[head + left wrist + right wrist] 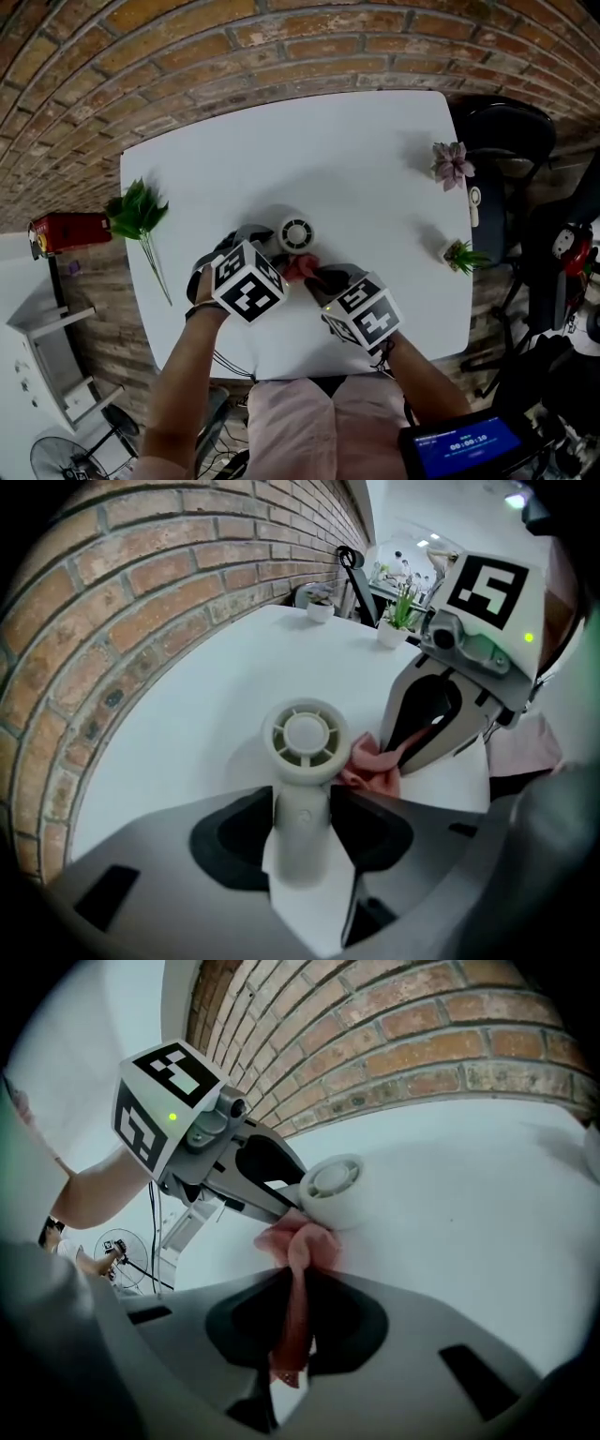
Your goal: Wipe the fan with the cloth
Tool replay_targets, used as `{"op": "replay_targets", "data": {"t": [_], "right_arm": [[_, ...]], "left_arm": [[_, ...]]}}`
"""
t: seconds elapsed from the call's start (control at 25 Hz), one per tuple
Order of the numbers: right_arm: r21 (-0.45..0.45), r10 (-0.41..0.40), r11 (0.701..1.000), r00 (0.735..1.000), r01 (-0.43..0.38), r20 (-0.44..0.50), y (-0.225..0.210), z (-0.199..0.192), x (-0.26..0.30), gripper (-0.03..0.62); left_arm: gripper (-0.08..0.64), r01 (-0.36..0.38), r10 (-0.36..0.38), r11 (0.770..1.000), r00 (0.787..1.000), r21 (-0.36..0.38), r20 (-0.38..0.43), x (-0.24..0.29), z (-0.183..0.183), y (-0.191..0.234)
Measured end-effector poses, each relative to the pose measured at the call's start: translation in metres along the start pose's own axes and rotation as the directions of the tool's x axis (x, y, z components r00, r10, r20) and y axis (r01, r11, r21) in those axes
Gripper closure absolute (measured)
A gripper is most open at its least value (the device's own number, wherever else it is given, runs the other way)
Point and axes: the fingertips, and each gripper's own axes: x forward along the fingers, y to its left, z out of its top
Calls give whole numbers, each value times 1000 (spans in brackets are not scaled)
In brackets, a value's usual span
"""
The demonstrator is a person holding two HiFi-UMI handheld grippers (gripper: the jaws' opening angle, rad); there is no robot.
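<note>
A small white hand fan [294,234] with a round grille head lies on the white table [375,159]. My left gripper [300,832] is shut on the fan's handle [300,836], the round head [305,740] pointing away from it. My right gripper [293,1321] is shut on a pink cloth [298,1251], whose bunched end presses against the side of the fan's head [336,1188]. The head view shows both grippers close together near the table's front edge, with the cloth [300,269] between them just below the fan.
A green leafy sprig [141,220] lies at the table's left edge. A pinkish succulent [452,164] and a small green potted plant [462,255] stand at the right edge. A brick wall [187,66] runs behind the table. A black chair [502,141] stands to the right.
</note>
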Motion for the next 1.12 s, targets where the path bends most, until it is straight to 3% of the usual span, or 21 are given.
{"op": "replay_targets", "data": {"t": [0.24, 0.36, 0.44, 0.52, 0.68, 0.88, 1.12], "right_arm": [[0, 3, 1000, 1000, -3, -6, 0, -1, 0, 554], [-2, 3, 1000, 1000, -3, -6, 1, -1, -1, 554], [-5, 4, 1000, 1000, -4, -10, 1, -2, -1, 554], [-10, 7, 1000, 1000, -7, -12, 2, -2, -1, 554], [7, 35, 999, 999, -35, -4, 11, 2, 5, 554], [166, 47, 985, 998, -54, 44, 15, 20, 21, 555], [338, 62, 937, 993, -91, 97, 6, 30, 26, 557]], "left_arm": [[299, 14, -14, 1000, 1000, -24, 16, -11, -7, 5], [295, 30, -30, 1000, 999, -9, -23, -4, -17, 3], [303, 34, -34, 999, 998, 1, -51, 1, -26, 2], [356, 38, -37, 999, 998, 4, -55, 4, -30, 2], [362, 53, -51, 998, 996, 30, -69, 5, -28, 0], [364, 65, -59, 996, 993, 56, -100, 3, -30, 1], [364, 79, -67, 992, 991, 100, -119, 5, -30, -1]]}}
